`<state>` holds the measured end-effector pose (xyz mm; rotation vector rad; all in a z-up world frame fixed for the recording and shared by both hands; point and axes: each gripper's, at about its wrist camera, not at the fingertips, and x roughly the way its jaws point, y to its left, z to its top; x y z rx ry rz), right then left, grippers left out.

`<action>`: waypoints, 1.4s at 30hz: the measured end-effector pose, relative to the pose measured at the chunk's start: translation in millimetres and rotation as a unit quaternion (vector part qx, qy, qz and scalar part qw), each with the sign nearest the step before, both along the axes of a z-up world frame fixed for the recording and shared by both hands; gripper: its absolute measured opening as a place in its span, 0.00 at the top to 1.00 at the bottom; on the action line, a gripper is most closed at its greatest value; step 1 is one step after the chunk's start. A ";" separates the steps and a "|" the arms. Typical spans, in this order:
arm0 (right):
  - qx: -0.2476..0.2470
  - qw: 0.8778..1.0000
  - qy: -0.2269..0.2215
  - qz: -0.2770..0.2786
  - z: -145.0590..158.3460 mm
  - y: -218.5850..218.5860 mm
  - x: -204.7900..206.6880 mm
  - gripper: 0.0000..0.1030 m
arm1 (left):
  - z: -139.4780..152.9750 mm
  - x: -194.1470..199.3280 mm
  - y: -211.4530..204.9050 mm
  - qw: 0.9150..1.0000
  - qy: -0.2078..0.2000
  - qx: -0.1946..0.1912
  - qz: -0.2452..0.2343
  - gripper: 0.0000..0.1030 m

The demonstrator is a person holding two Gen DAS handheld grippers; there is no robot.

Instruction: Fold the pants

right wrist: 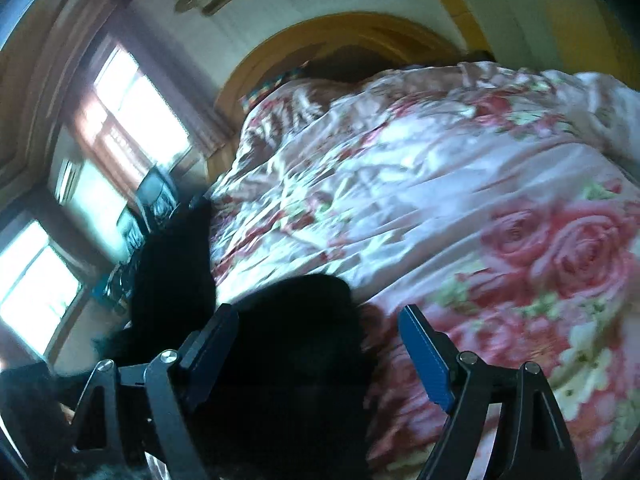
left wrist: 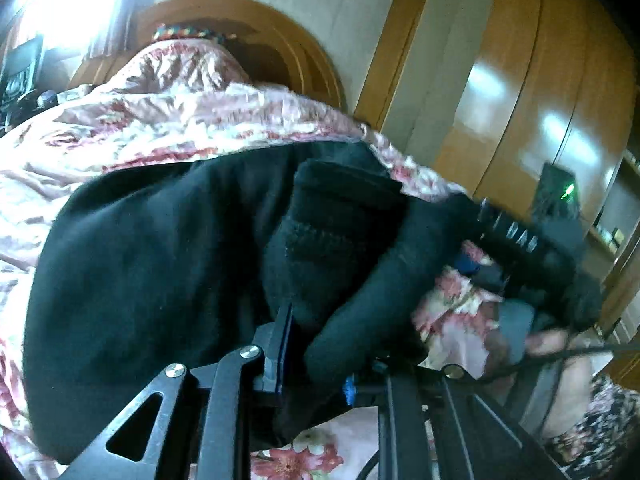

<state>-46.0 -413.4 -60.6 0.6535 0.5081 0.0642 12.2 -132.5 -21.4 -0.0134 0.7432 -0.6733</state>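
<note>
My left gripper (left wrist: 316, 364) pinches the soft black pants (left wrist: 168, 272) to carry a fold; my right gripper (right wrist: 320, 356) stands open, empty, over the pink floral quilt (right wrist: 460, 200).

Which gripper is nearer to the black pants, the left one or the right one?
Left. The left gripper is shut on a fold of the black pants. The right gripper is open, with the pants lying between its fingers, ungripped.

My left wrist camera sits close behind its fingers, tilted, looking across the black pants (left wrist: 160, 264) on a floral bedspread (left wrist: 132, 120) toward a wooden headboard (left wrist: 280, 40). My right wrist camera, also rolled, looks low over the same bedspread (right wrist: 400, 184) toward that headboard (right wrist: 320, 32), windows (right wrist: 132, 108) at left. Both views share bed, pants and headboard.
</note>
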 end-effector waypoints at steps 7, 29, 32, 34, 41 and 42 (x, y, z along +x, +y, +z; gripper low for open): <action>0.048 0.999 -0.023 0.009 -0.4 -8.2 -4.0 0.20 | -18.1 -36.4 -10.3 0.998 0.003 0.008 -0.059 0.58; 0.016 0.987 0.038 0.155 -21.4 67.0 17.3 0.72 | -53.6 -11.9 165.0 0.961 0.077 -0.072 0.254 0.56; -0.018 0.988 0.008 0.150 -5.0 71.2 7.9 0.83 | -48.0 -12.9 153.9 0.967 0.073 -0.050 0.237 0.56; -0.015 0.991 -0.021 0.135 7.9 62.9 -3.5 0.85 | -44.6 -17.4 144.2 0.972 0.056 -0.030 0.226 0.56; -0.003 0.993 0.061 0.102 -31.7 42.2 9.8 0.93 | -42.9 -23.7 123.3 0.975 0.026 0.012 0.222 0.56; 0.002 0.993 0.063 0.100 -34.7 40.8 10.9 0.93 | -42.9 -24.6 120.0 0.975 0.021 0.022 0.219 0.55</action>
